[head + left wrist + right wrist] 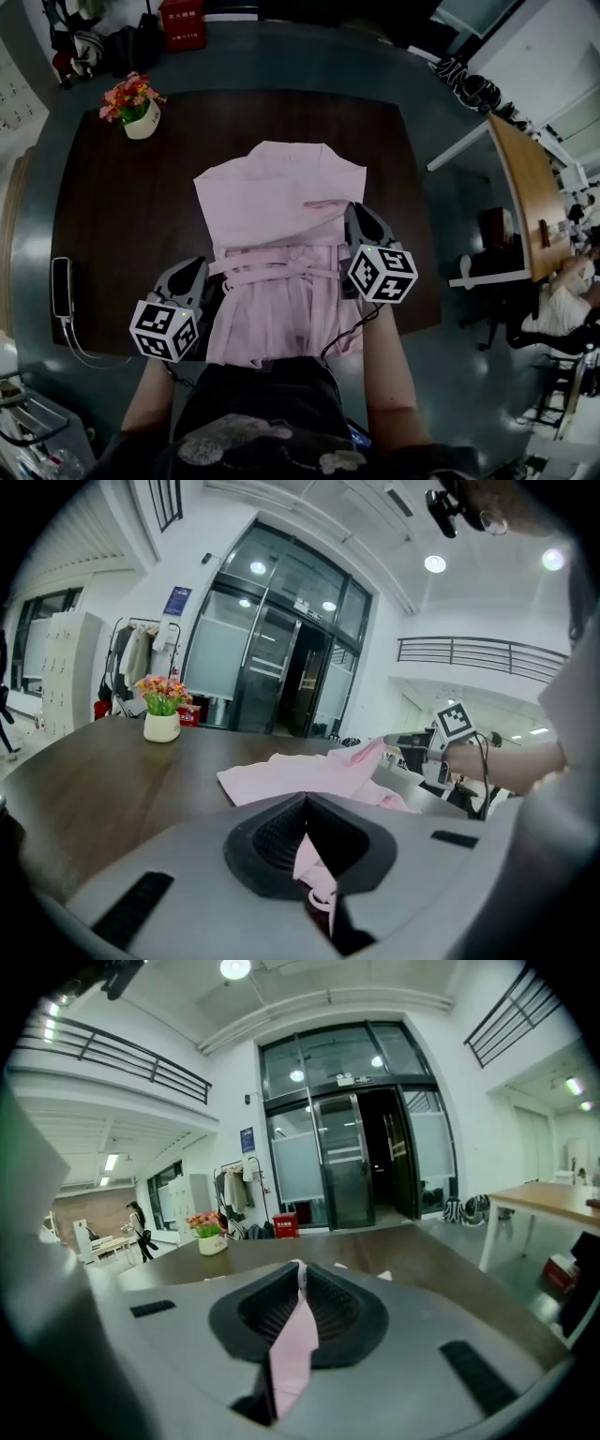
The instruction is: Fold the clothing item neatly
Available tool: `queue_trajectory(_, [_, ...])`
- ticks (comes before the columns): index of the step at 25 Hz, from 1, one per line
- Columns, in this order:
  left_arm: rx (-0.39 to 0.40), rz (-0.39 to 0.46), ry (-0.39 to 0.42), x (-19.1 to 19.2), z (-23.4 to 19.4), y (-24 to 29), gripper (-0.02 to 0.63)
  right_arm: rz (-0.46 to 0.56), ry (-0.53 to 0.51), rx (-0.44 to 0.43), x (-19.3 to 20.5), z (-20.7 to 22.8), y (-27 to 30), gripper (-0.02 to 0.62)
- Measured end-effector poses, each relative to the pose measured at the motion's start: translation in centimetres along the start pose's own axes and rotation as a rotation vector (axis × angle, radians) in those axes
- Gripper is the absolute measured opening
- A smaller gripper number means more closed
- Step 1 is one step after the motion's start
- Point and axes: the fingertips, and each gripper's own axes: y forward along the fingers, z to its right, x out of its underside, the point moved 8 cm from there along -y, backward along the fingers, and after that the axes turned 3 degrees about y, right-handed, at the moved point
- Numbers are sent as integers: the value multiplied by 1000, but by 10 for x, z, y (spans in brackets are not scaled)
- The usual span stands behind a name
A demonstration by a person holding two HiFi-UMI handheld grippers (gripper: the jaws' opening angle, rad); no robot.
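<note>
Both fingertip pairs are hard to make out in my head view, and my torso cuts off the pink garment's (272,225) hem at six o'clock. I read the left gripper (200,270) clamped on its eight o'clock edge and the right gripper (357,214) clamped on its raised three o'clock edge. On the table (112,216), a flower pot (142,119) at eleven and a phone (62,286) at nine lie well apart from the cloth.
</note>
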Motion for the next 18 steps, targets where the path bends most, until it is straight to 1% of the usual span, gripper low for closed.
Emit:
queue_trajectory(4, [-12,-16,11,-4,23,24,10,-91,28,37,41,45,-6,17])
queue_trajectory(6, [-18,-36,25,-3,33,38,10,-159,48,38,64,60,-10,18])
queue_trajectory(8, [-26,-58,32,0,40,51,10,-217,44,31,81,70,-15,18])
queue_trajectory(10, [-36,-75,33,3,42,63,9,-237,30,27,88,75,-19,18])
queue_trajectory(12, [-50,-92,29,7,43,75,11,-220,14,32,86,78,-23,28])
queue_trajectory(14, [-68,-110,27,10,45,85,9,-189,-39,24,75,76,-25,45])
queue_trajectory(15, [-75,-118,24,11,47,89,10,-180,-91,4,69,72,-24,58])
queue_trajectory(16, [-80,-125,21,12,49,94,11,-182,-159,-29,63,65,-21,69])
queue_trajectory(18, [-91,-137,9,14,52,103,10,-226,-325,-120,57,48,-8,104])
